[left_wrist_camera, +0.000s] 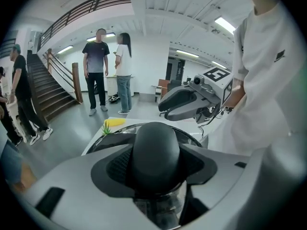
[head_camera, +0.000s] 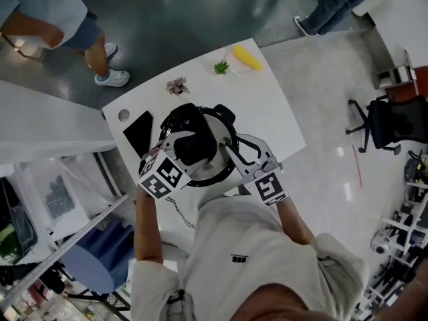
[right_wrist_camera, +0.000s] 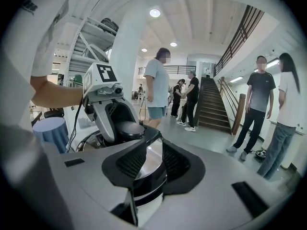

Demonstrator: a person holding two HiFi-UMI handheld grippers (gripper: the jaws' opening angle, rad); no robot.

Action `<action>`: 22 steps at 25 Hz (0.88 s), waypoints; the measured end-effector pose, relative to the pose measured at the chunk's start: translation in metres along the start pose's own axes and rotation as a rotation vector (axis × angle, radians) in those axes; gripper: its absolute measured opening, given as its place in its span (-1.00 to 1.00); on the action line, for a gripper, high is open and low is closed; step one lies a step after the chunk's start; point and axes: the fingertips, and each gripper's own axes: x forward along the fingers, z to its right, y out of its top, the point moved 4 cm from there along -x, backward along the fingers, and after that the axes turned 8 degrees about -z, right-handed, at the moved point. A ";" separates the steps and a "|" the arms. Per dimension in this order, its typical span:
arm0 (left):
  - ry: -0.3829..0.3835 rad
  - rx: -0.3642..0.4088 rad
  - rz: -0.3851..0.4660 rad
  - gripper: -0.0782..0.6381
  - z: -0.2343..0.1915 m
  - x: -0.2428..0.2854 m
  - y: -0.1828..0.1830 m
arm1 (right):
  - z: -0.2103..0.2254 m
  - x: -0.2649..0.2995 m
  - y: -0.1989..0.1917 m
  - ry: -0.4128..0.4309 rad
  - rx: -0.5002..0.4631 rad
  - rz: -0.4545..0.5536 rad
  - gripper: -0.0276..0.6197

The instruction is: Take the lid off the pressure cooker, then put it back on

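Pictured from my remote station: a white table (head_camera: pixel 267 99) on a glossy grey floor (head_camera: pixel 321 92), with a staircase (right_wrist_camera: pixel 211 99) and bystanders (left_wrist_camera: pixel 96 71) beyond (an open, brightly lit hall). The pressure cooker (head_camera: pixel 212 176) sits mid-table with its lid (head_camera: pixel 215 122) on top. My left gripper (head_camera: pixel 190 146) pinches the lid's knob (left_wrist_camera: pixel 156 152), a smooth black dome, between ribbed dark pads (left_wrist_camera: pixel 120 164). My right gripper (head_camera: pixel 234 152) stands part-spread astride the cooker's near side, polished steel over a black band; I cannot tell whether its pads bite. A flat black slab (head_camera: pixel 139 132), a green sprig (head_camera: pixel 221 66) and a yellow piece (head_camera: pixel 246 57) lie further off.
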 end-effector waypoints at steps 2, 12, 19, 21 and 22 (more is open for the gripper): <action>0.008 -0.002 -0.002 0.02 0.000 -0.001 0.002 | 0.001 -0.001 0.001 -0.005 0.006 0.000 -0.59; 0.072 0.000 -0.018 0.02 0.001 -0.014 0.013 | 0.012 -0.013 0.010 -0.037 0.019 0.031 -0.59; 0.055 -0.026 -0.005 0.02 0.009 -0.013 0.019 | 0.027 -0.023 0.008 -0.054 -0.025 0.082 -0.60; 0.061 -0.026 -0.001 0.02 0.011 -0.014 0.022 | 0.029 -0.026 0.007 -0.058 -0.022 0.082 -0.60; 0.064 -0.023 0.001 0.02 0.012 -0.015 0.024 | 0.030 -0.027 0.007 -0.060 -0.014 0.081 -0.60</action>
